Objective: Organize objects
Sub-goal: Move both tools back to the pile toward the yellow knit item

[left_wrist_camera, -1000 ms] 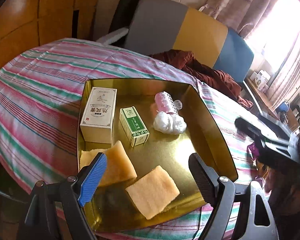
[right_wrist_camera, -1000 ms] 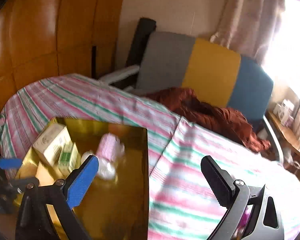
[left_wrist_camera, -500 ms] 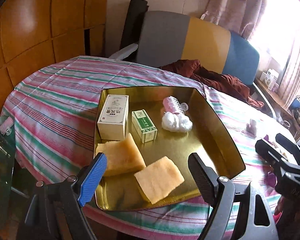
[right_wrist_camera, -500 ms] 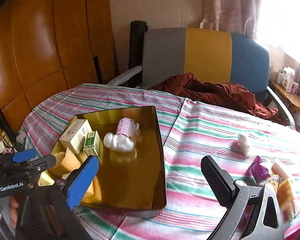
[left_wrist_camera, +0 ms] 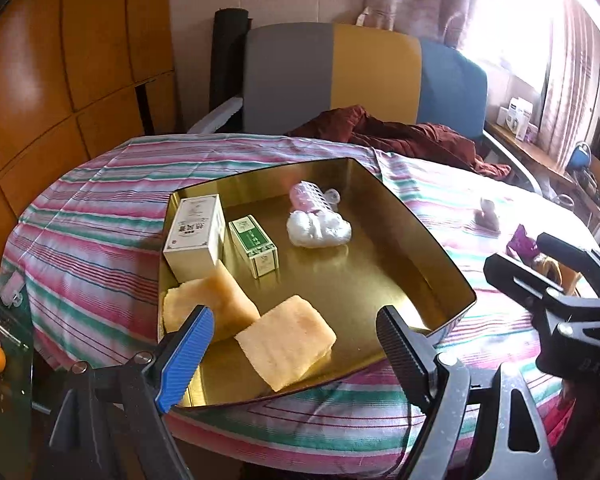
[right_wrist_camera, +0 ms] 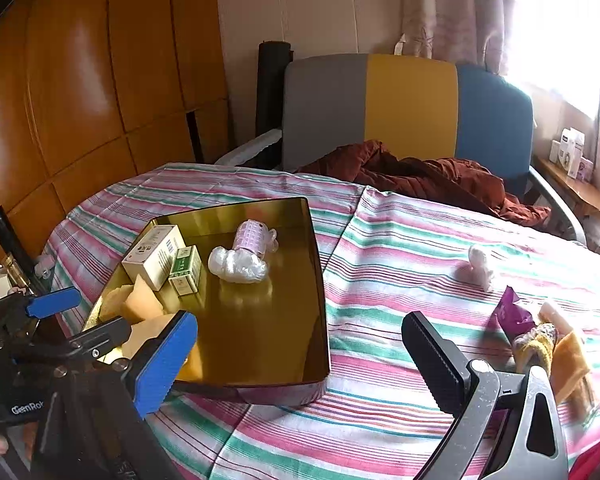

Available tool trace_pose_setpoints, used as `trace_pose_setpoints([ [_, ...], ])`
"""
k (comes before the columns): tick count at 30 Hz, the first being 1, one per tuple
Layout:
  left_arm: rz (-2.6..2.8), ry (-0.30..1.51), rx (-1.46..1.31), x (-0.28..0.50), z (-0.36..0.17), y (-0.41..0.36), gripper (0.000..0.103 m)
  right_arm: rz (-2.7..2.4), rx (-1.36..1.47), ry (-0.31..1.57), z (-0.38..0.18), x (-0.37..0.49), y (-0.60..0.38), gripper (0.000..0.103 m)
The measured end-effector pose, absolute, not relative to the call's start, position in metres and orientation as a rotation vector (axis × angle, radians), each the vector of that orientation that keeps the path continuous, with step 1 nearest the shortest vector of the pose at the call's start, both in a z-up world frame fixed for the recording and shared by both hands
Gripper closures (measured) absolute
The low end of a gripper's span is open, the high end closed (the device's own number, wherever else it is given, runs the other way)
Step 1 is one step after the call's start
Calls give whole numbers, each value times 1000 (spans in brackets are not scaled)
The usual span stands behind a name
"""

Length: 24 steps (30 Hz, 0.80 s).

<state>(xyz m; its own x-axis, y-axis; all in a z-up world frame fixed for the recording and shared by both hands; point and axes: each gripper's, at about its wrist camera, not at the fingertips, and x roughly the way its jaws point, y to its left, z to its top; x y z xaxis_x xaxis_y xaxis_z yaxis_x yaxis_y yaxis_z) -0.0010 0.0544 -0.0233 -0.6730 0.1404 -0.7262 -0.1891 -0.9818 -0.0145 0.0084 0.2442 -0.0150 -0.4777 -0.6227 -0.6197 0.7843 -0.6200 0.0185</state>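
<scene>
Purple packet (right_wrist_camera: 514, 314) clear only beside right gripper (right_wrist_camera: 296, 364).

Gold tray (left_wrist_camera: 428, 240) holds boxes, sponges; purple packet (right_wrist_camera: 514, 316) outside on cloth.

Right gripper (right_wrist_camera: 300, 354) gapes above gold tray (right_wrist_camera: 318, 320), seemingly empty.

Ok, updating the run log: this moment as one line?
left gripper: open, empty | right gripper: open, empty | gold tray: boxes, sponges inside | purple packet: outside on tablecloth
</scene>
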Motion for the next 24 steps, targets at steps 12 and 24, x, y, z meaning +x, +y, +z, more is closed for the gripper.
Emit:
trace_pose_setpoints([
  [12, 2607, 16, -1222, -5, -36, 61, 18, -2150, 821, 321, -23, -7, 260, 0],
  [24, 2476, 22, -1252, -7, -37, 85, 18, -2264, 913, 233, -17, -46, 323, 0],
])
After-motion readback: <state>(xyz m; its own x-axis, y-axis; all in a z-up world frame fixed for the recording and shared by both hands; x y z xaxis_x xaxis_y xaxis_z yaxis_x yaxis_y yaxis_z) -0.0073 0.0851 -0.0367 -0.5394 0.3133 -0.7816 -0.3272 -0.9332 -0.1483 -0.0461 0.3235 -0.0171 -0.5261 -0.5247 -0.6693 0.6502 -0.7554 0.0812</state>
